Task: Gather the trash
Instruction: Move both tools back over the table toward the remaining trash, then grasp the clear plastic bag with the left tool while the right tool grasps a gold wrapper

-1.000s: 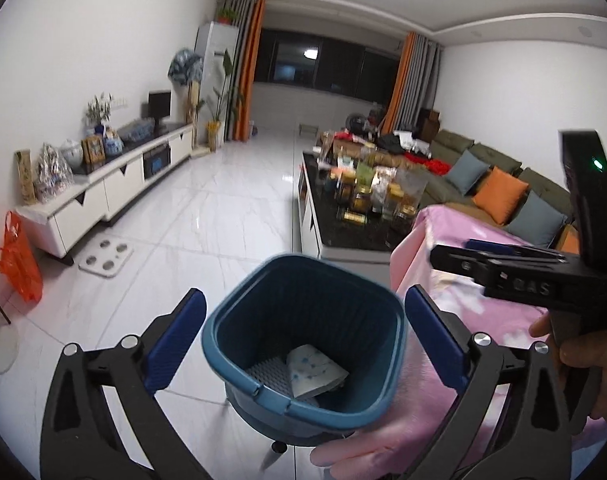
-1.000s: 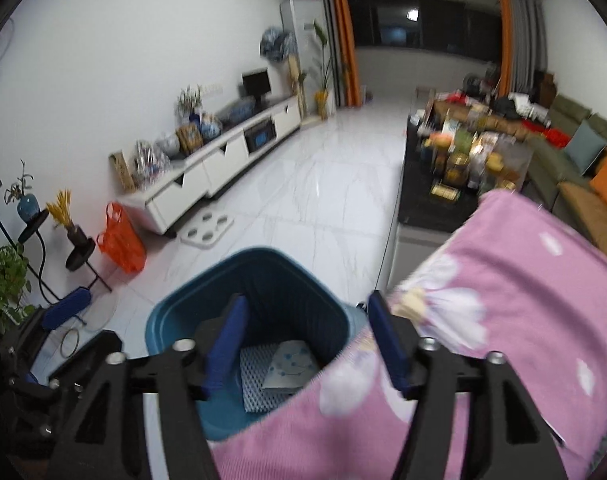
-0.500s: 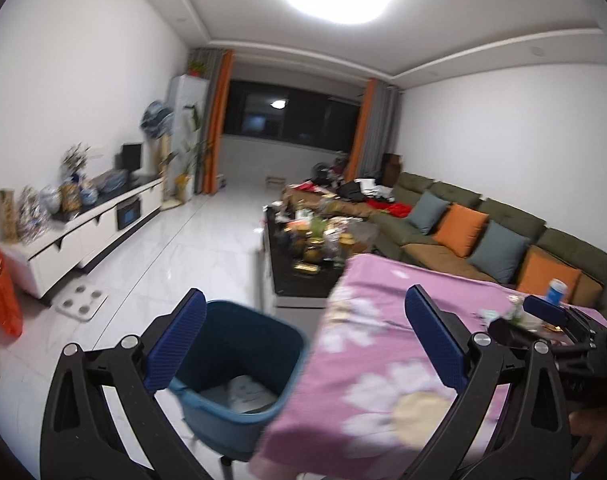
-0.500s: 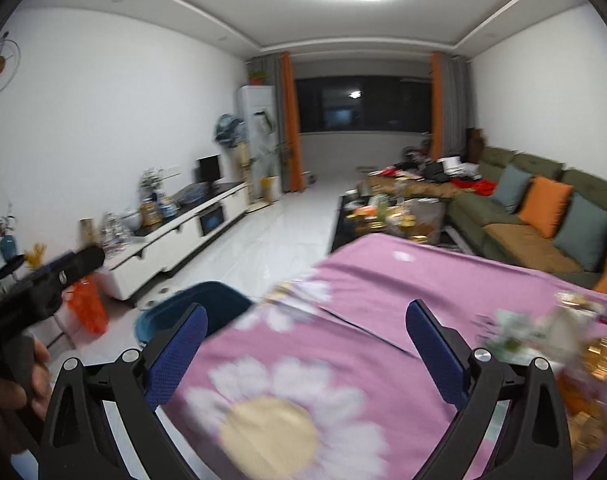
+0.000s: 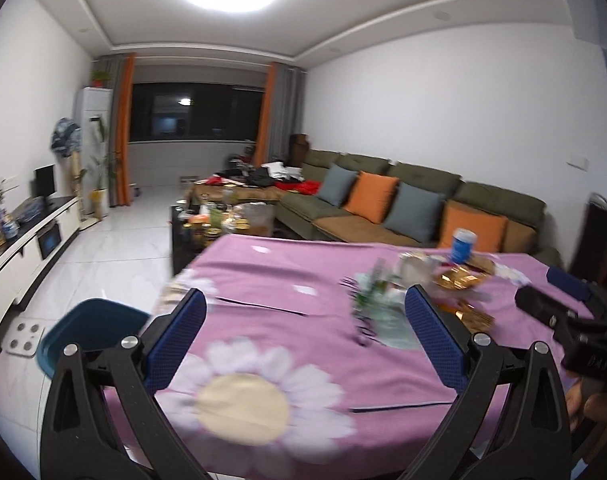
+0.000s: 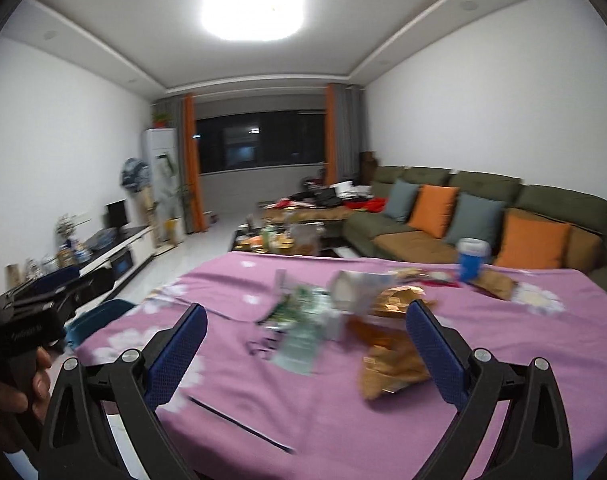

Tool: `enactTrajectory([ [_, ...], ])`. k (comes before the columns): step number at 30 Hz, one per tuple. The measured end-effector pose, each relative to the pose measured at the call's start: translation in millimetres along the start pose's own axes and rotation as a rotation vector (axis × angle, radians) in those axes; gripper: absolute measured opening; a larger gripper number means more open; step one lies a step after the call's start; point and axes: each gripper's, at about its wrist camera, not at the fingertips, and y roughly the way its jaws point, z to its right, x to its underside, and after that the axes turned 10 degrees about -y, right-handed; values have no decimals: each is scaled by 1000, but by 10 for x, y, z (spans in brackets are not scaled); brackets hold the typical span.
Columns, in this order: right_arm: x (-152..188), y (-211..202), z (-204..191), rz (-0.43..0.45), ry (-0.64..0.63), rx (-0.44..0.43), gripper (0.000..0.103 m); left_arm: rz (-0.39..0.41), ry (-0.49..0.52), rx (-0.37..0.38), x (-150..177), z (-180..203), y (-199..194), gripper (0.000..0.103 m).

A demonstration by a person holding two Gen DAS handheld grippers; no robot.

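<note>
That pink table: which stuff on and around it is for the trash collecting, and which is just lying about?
For the job:
- gold wrapper
- green packet
- white carton
- blue bin
- right tongs, open
- left tongs, open

Just lying about:
- sofa cushions
- cluttered coffee table
- floor scale

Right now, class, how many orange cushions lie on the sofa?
2: one between the two grey cushions, one at the sofa's near end. More may be hidden.

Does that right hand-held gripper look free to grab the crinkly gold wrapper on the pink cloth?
Probably yes: the right hand-held gripper is open and empty, and the gold wrapper lies uncovered just ahead.
</note>
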Motion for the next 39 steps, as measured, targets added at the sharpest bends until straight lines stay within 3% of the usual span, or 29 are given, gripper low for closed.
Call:
enactTrajectory([
  [7, 269, -189, 364, -39, 63, 74, 96, -42, 59, 65, 253, 432, 108, 98],
  [16, 397, -151, 545, -84, 98, 107, 96, -73, 81, 65, 262, 479, 327, 98],
  [31, 198, 756, 889, -170, 193, 34, 94, -104, 148, 112, 7, 670, 1156, 98],
  [39, 99, 1252, 1018, -233, 235, -5, 86, -250, 145, 121, -13, 719, 1909, 98],
])
